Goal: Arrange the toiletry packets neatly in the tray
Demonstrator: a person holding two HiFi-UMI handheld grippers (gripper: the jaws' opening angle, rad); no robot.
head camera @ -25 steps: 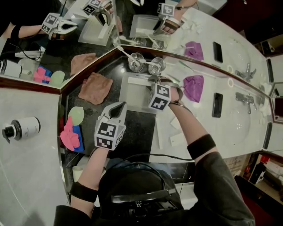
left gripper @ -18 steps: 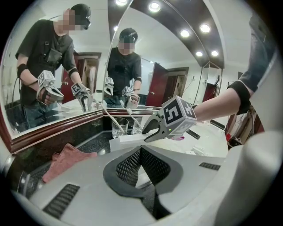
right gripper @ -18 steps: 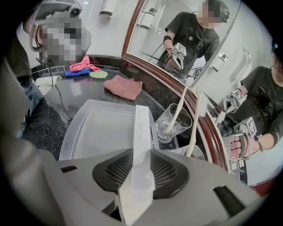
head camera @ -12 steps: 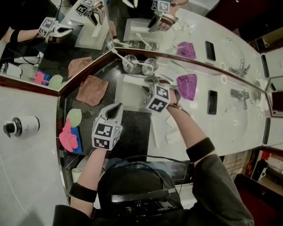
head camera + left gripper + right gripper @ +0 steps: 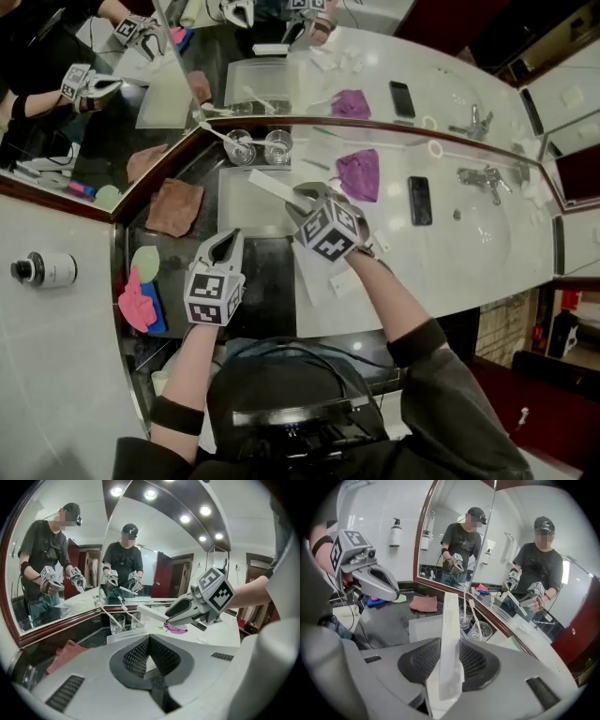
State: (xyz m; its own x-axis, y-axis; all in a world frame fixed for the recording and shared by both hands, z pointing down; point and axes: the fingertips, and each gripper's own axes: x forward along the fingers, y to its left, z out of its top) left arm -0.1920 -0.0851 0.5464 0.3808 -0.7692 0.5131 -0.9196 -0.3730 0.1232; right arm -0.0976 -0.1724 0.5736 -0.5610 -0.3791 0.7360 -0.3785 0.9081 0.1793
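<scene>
The right gripper (image 5: 305, 195) is clamped on a long white toiletry packet (image 5: 450, 634) and holds it in the air above the white tray (image 5: 236, 214). The packet's free end points toward two glasses (image 5: 240, 148) by the mirror. The left gripper (image 5: 228, 246) has its jaws together with nothing between them, and it hovers over the dark table (image 5: 272, 281) just beside the tray.
</scene>
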